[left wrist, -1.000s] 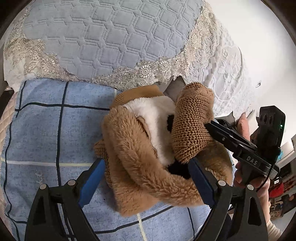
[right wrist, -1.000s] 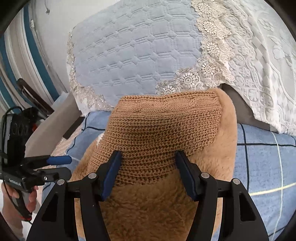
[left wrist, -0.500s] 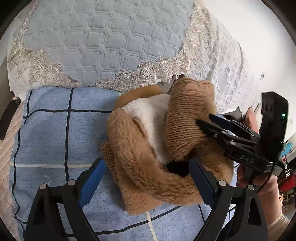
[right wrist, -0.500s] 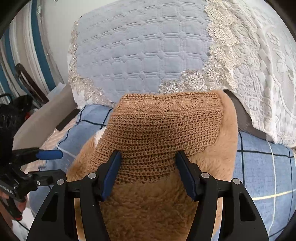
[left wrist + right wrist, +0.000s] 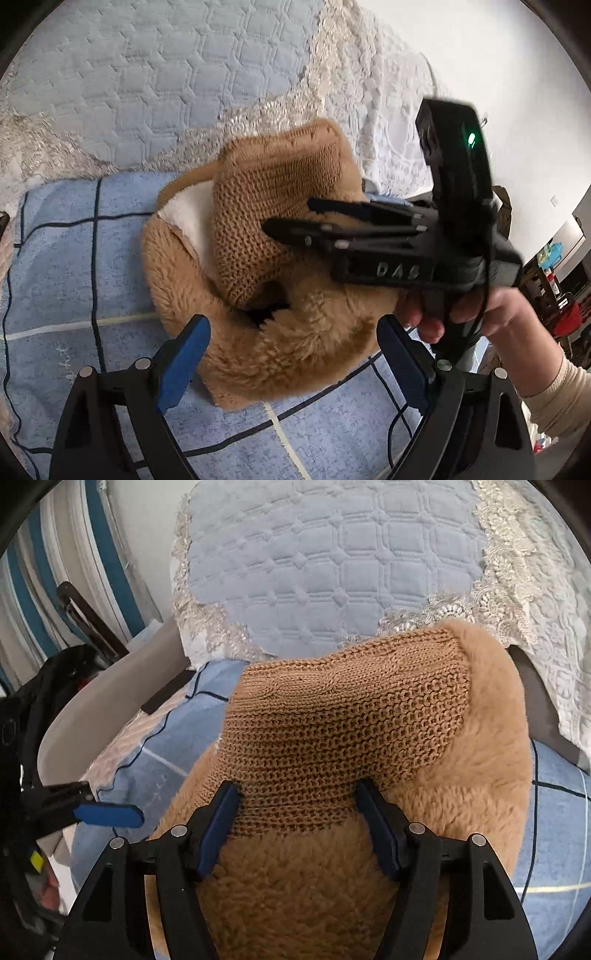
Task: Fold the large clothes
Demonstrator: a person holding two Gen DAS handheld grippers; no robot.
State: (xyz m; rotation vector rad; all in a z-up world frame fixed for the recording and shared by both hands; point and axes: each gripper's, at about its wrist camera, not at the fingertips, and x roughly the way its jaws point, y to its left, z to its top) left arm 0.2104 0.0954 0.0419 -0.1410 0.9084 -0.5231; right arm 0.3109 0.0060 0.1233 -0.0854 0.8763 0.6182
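A tan fleece-lined garment (image 5: pixel 273 325) lies bundled on a blue checked bed cover (image 5: pixel 74 266), its near edge toward both cameras and its far edge close to a quilted pale-blue cushion (image 5: pixel 155 74) trimmed with cream lace. The bundle shows three surfaces: shaggy tan pile around the near and right sides, a strip of white fleece lining (image 5: pixel 188 218) on the left, and a brown knitted panel (image 5: pixel 340 738) folded over the top. In the left wrist view the left hand-held gripper (image 5: pixel 291 354) has its blue-padded fingers spread wide, one on each side of the near edge of the bundle; the pads do not press on the pile, so it holds nothing. The right hand-held gripper (image 5: pixel 288 218) reaches in from the right of that view, held by a hand (image 5: pixel 461 314) in a beige sleeve, its black fingers lying over the knitted panel. In the right wrist view the right hand-held gripper's jaws are opening, with the lower edge of the knitted panel between the two blue pads (image 5: pixel 218 827); the pads sit right at the sides of the knit, and the cloth between them looks loose rather than pinched. At the left edge of that view one blue-tipped finger of the left hand-held gripper stands just beside the bundle over the bed cover. White lace fabric (image 5: pixel 546 635) hangs on the far right, behind the garment.
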